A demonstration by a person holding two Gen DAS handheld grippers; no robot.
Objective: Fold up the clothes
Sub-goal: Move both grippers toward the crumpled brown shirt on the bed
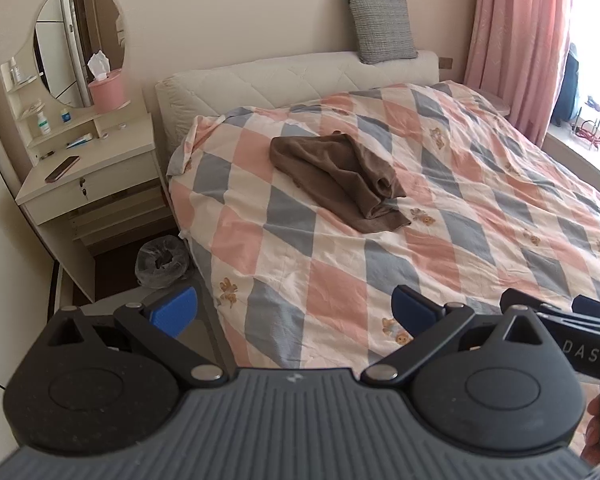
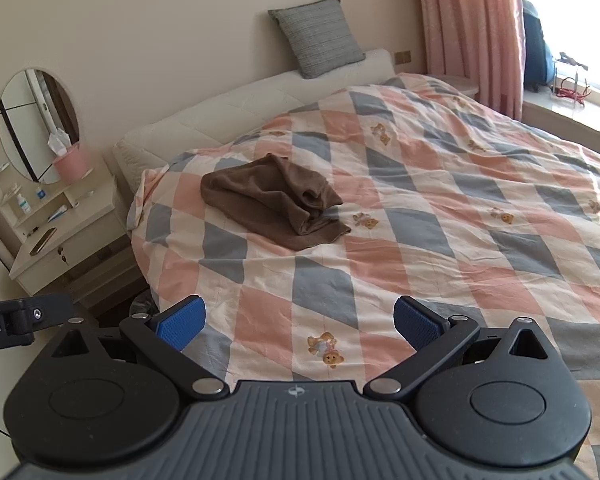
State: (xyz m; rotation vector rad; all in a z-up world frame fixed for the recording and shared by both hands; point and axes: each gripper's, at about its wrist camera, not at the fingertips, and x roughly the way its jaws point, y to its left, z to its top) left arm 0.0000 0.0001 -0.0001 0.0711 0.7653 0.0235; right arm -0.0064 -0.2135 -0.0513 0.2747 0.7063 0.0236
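1. Currently, a crumpled brown garment (image 1: 336,176) (image 2: 274,204) is seen lying on the checked quilt (image 1: 440,240) (image 2: 420,240) of the bed, toward the headboard end and nearer the bed's left edge.
2. The left gripper (image 1: 294,312) is held over the foot edge, fingers spread wide, nothing gripped.
3. The right gripper (image 2: 300,322) is held likewise, fingers wide apart and empty, well apart from the garment.

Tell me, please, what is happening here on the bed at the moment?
A person holds a two-finger tool in each hand, both open and empty above the near edge of the checked quilt. The left tool and right tool point toward a crumpled brown garment lying farther up the bed. Folding has not begun; nothing touches the garment.
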